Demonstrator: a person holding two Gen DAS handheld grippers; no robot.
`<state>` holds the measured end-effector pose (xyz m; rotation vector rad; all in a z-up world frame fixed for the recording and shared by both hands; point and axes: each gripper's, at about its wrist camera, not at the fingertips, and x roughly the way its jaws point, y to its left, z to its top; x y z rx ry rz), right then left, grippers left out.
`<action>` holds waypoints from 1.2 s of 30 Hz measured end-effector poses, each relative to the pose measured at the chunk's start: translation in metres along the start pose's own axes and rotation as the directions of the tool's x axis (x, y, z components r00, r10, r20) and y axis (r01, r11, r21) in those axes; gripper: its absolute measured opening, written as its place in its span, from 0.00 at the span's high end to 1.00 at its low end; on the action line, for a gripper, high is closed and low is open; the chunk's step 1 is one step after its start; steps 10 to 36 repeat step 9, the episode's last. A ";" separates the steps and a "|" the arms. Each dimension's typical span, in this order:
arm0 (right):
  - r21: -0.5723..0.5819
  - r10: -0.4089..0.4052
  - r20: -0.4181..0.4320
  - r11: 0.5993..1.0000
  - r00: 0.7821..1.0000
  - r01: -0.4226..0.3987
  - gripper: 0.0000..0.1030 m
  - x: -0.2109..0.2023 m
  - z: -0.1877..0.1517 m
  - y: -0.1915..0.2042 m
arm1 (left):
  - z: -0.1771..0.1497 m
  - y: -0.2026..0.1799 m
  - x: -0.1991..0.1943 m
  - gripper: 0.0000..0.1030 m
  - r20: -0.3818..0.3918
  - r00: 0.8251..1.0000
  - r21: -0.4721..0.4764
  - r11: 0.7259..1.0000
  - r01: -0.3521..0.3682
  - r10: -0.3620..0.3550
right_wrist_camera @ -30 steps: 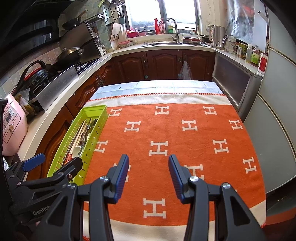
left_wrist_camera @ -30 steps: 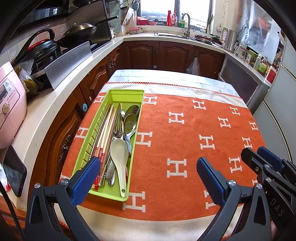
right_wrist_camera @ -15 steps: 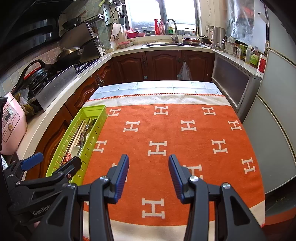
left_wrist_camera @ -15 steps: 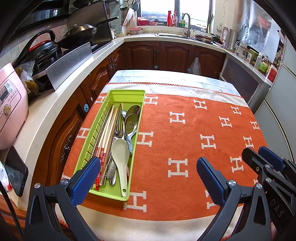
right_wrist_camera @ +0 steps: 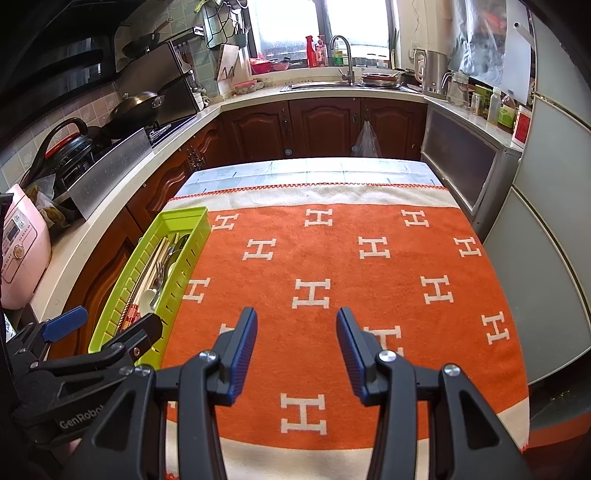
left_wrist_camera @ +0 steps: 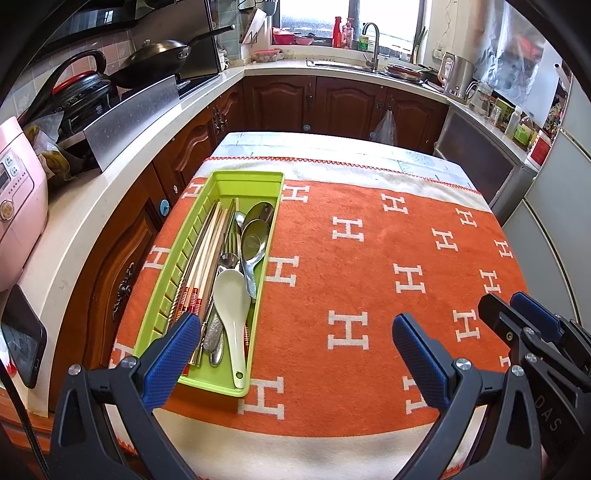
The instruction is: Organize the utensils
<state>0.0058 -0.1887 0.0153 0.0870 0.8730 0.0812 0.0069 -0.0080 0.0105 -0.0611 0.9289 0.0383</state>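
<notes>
Kitchen island [right_wrist_camera: 332,171] — orange H-patterned blanket [right_wrist_camera: 332,266] covers it.

- Bright daylight from the window [left_wrist_camera: 351,22] above the sink; panes blown out white.
- Orange cloth [left_wrist_camera: 369,288] below the window evenly lit, sharp, shadows soft and faint.
- Range hood [right_wrist_camera: 55,66] left of the window dim, near black.
- Strong fisheye bending; counters curve, black vignette at corners.
- No motion blur in either view.
</notes>
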 end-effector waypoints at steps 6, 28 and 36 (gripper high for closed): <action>0.000 -0.001 -0.012 1.000 1.000 0.001 0.57 0.003 0.000 -0.002 | -0.001 -0.003 0.002 0.01 0.000 1.000 0.011 1.000 -0.027 0.027; 0.002 0.003 -0.017 1.000 1.000 -0.003 0.57 0.006 0.000 -0.004 | 0.000 -0.004 0.004 0.01 -0.009 1.000 0.010 1.000 -0.027 0.027; 0.002 0.003 -0.017 1.000 1.000 -0.003 0.57 0.006 0.000 -0.004 | 0.000 -0.004 0.004 0.01 -0.009 1.000 0.010 1.000 -0.027 0.027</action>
